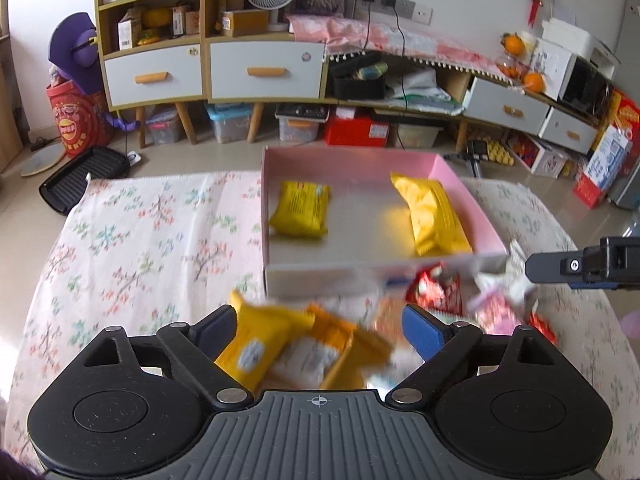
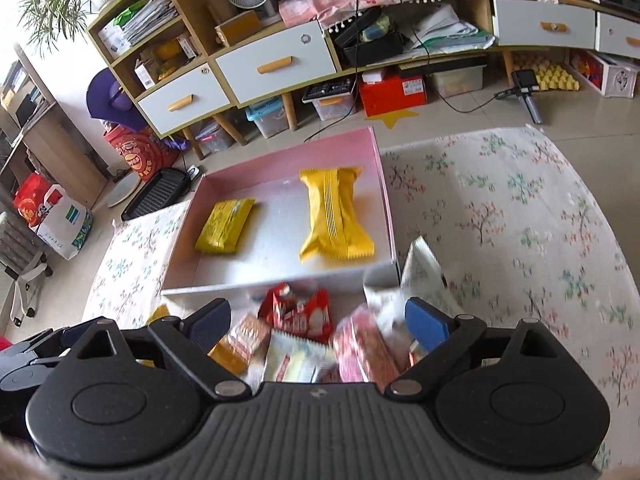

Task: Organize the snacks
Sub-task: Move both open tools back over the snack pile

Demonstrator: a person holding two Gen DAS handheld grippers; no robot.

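**Yellow packets in a pink box**

The box [image 2: 280, 152] was pink-walled with a pale grey floor. Two packets [image 2: 225, 226] [image 2: 335, 214] inside were yellow. The cloth [image 2: 500, 216] was white, patterned with pink and green sprigs. One wrapper [image 2: 298, 312] was red.

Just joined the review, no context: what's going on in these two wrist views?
A person is sorting snacks into a pink box on a floral tablecloth. Two yellow snack packs already lie inside it. A pile of loose snacks still sits on the cloth in front of the box. The left hand-held gripper and the right hand-held gripper are both open above that pile, holding nothing. The pile is blurred, so individual packs are hard to tell apart.
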